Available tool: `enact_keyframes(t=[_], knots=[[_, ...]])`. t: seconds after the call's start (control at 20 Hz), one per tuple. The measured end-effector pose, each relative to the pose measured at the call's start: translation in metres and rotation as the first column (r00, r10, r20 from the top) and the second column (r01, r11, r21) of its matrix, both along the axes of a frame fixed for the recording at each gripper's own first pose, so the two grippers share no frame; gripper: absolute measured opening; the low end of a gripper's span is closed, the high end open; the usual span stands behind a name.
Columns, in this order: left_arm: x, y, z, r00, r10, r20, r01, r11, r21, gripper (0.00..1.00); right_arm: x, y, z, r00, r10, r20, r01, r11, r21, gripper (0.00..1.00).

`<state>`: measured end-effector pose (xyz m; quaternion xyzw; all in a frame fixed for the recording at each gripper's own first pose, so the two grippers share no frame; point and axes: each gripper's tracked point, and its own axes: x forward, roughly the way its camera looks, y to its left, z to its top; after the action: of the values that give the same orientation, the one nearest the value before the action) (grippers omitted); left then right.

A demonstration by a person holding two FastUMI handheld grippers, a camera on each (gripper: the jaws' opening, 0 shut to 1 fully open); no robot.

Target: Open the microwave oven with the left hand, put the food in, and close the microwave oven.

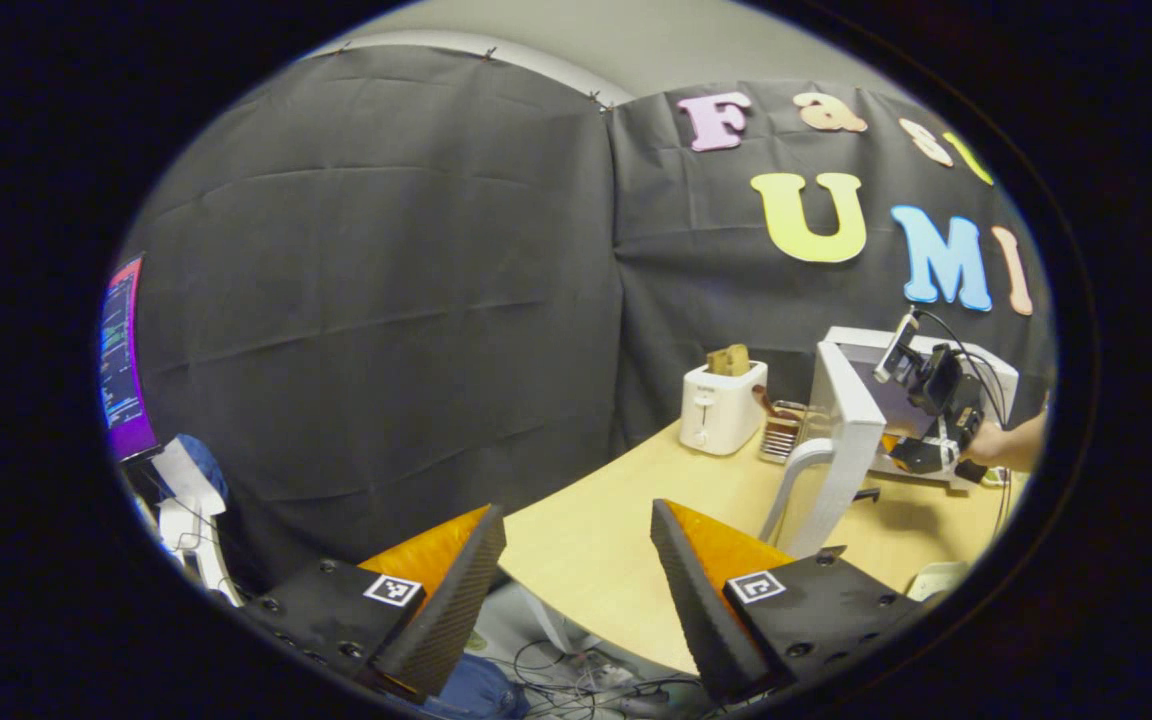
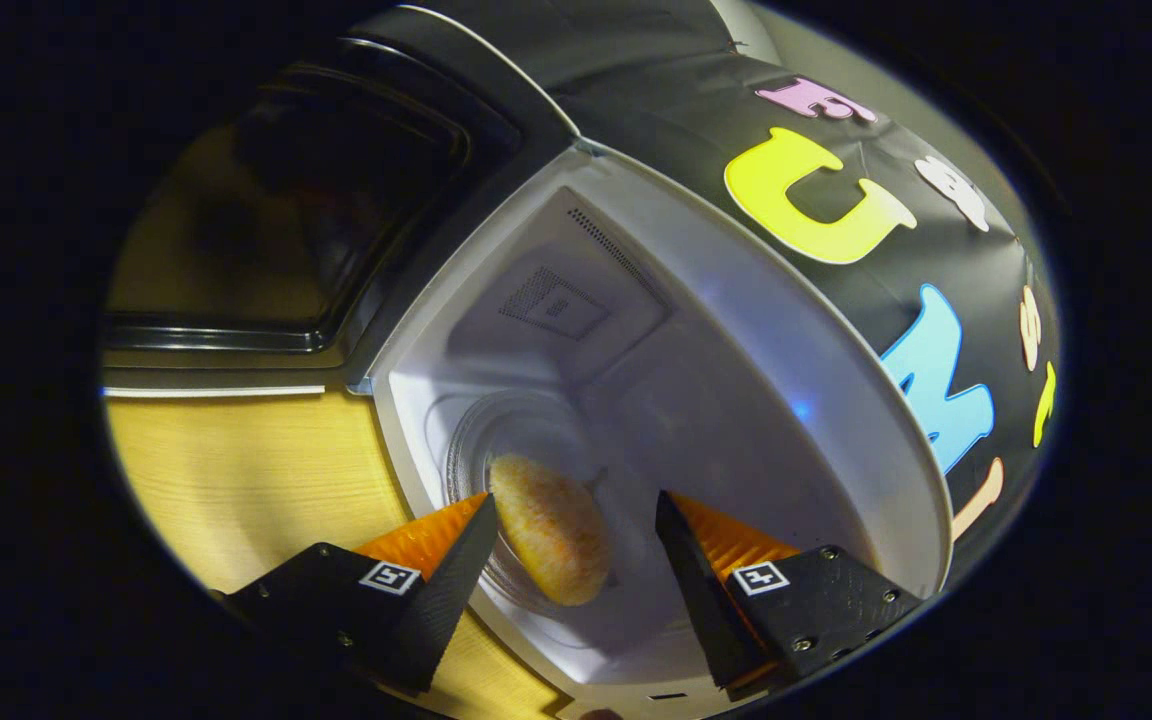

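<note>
1. Left gripper: your jaws stand wide apart and hold nothing. The tool hangs back from the table, near its edge, aimed toward the booth wall.
2. Toaster: it stands at the back of the table with toast in its slots, just left of a small rack.
3. Microwave oven: in the left gripper view its door stands swung open, with the curved handle facing you. The door looks stiff and light on its hinge; judge the handle or the door's free edge as the place to push for closing.
4. Right gripper: in the left gripper view your hand holds it at the oven's mouth. In its own view the jaws are parted and press on nothing.
5. Food: a rounded, crusty bun-like piece lies on the glass turntable inside the cavity, between your right fingers; whether the left finger touches it cannot be told. It likely handles as light and soft, so it needs no firm squeeze.
6. Judgement: loading appears done; closing the door remains.
</note>
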<state>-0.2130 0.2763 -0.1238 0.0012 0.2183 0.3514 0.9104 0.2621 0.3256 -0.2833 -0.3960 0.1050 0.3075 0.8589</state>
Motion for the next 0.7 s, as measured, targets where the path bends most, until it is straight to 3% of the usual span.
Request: enact_keyframes(t=[0.3,0.7], knots=[[0.037,-0.012,-0.006,0.990,-0.140,0.018,0.141,0.990,-0.014,0.95,-0.043,-0.021,0.039,0.994,-0.071,-0.078,0.082,0.985,0.151,0.98],[0.101,-0.011,-0.025,0.946,-0.322,0.051,0.323,0.946,-0.030,0.95,-0.102,-0.083,0.143,0.975,-0.204,-0.091,0.223,0.892,0.394,0.98]])
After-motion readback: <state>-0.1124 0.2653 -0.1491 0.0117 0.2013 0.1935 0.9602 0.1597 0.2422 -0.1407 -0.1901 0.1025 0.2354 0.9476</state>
